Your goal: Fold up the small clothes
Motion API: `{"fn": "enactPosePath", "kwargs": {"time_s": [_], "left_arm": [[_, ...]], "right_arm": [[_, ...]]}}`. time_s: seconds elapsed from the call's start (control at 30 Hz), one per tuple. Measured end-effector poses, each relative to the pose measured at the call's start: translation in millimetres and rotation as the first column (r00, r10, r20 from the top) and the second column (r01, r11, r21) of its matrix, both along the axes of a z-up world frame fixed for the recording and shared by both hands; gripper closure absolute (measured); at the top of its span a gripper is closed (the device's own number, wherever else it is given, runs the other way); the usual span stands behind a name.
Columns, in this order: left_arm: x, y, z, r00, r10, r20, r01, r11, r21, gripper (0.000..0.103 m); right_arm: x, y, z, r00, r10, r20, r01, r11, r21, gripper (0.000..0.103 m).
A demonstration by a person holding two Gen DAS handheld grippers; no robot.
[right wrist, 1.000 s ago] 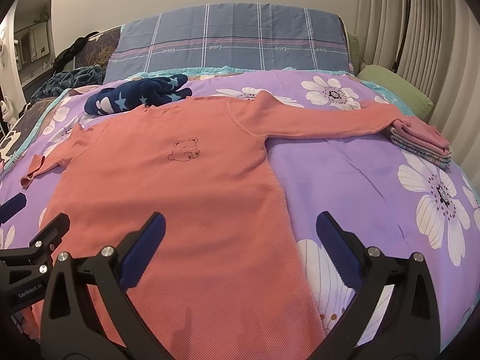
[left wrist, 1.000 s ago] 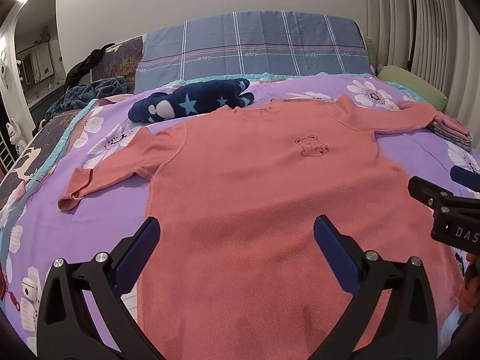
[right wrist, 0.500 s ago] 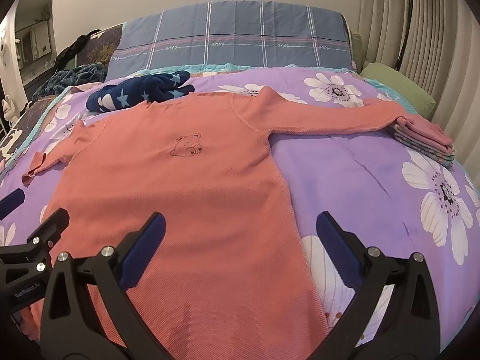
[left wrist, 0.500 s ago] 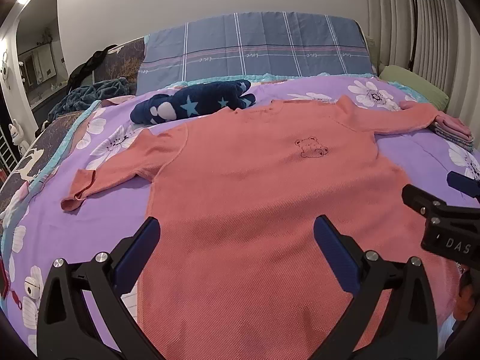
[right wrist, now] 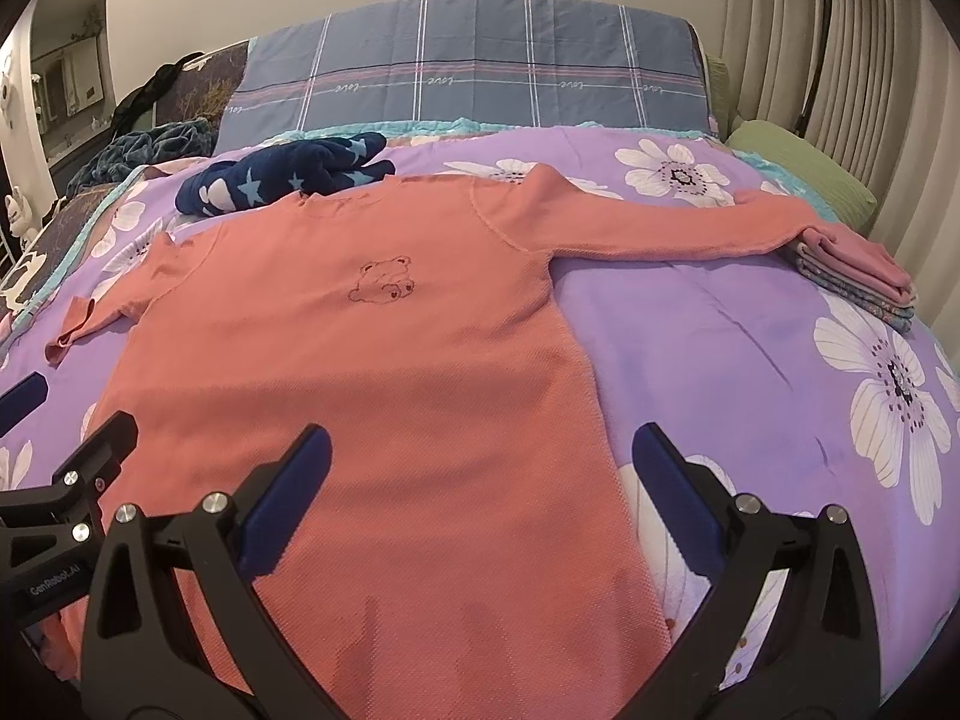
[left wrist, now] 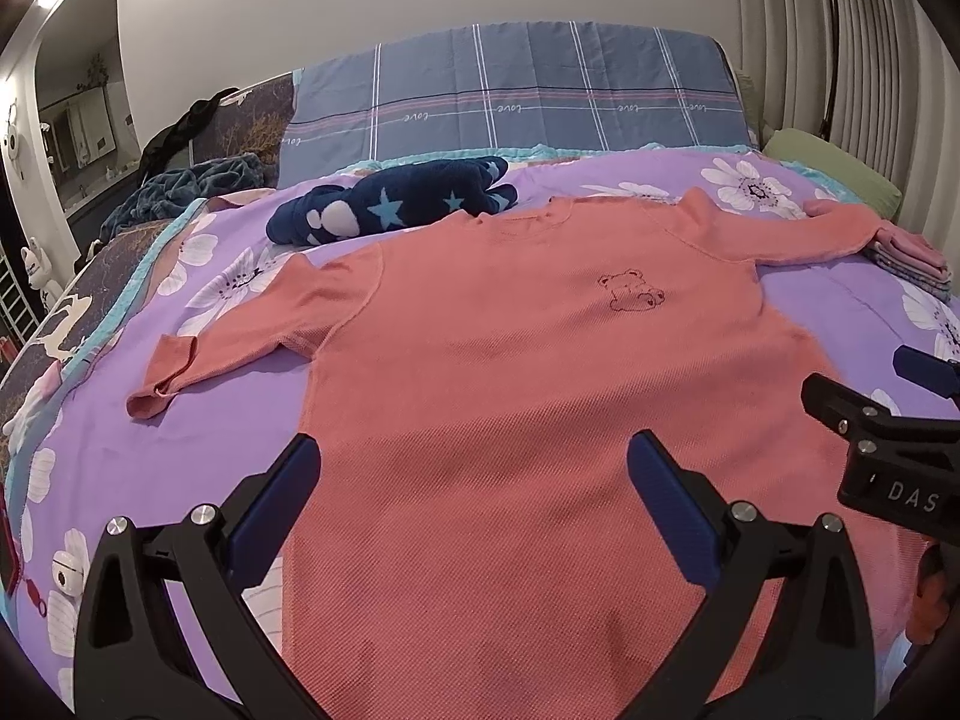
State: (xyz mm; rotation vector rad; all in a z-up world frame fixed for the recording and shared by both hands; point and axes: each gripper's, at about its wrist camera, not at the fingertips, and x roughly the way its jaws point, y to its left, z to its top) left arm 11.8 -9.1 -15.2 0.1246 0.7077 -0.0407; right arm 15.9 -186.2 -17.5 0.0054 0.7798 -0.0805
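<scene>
A salmon-pink long-sleeved shirt (left wrist: pixel 510 348) (right wrist: pixel 360 372) with a small bear drawing lies flat, front up, on the purple flowered bedspread (left wrist: pixel 228 396). Its left sleeve end (left wrist: pixel 159 381) is folded over; its right sleeve (right wrist: pixel 672 228) stretches out to a stack of folded clothes (right wrist: pixel 858 270). My left gripper (left wrist: pixel 474 480) hovers open over the lower left part of the shirt. Open too, my right gripper (right wrist: pixel 480 474) hangs over the shirt's lower right edge. Neither holds anything.
A navy star-patterned garment (left wrist: pixel 390 204) lies bunched behind the collar. A blue plaid pillow (left wrist: pixel 516 96) spans the headboard end, a green pillow (right wrist: pixel 804 174) sits far right. A dark blue blanket (left wrist: pixel 174 192) lies at the left. The right gripper's body (left wrist: pixel 888 456) shows at the edge.
Both grippers have drifted slightly forward and closer over the shirt; the shirt itself lies unchanged and both jaws stay open.
</scene>
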Motion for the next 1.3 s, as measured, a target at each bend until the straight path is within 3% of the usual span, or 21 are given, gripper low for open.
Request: {"fn": "enactPosePath", "kwargs": {"time_s": [0.57,0.83,1.07,1.3], "left_arm": [[1,4,-2,1.000,-0.014,-0.004,0.014,1.000,-0.007,0.001],[5,9,-7,0.998,-0.034,-0.045,0.030,0.997,-0.075,0.001],[2,12,-3,1.000,-0.019,-0.023,0.017,0.995,-0.099,0.001],[-6,8,-2,0.997,-0.073,0.008,0.074,0.993,-0.093,0.001]], "right_arm": [[2,10,1,1.000,0.012,-0.005,-0.012,1.000,-0.012,0.002],[4,13,1,1.000,0.012,-0.011,-0.013,1.000,-0.023,0.002],[5,13,1,1.000,0.007,-0.012,-0.008,1.000,-0.025,0.002],[7,15,0,1.000,0.006,-0.012,-0.006,0.999,-0.033,0.002]]}}
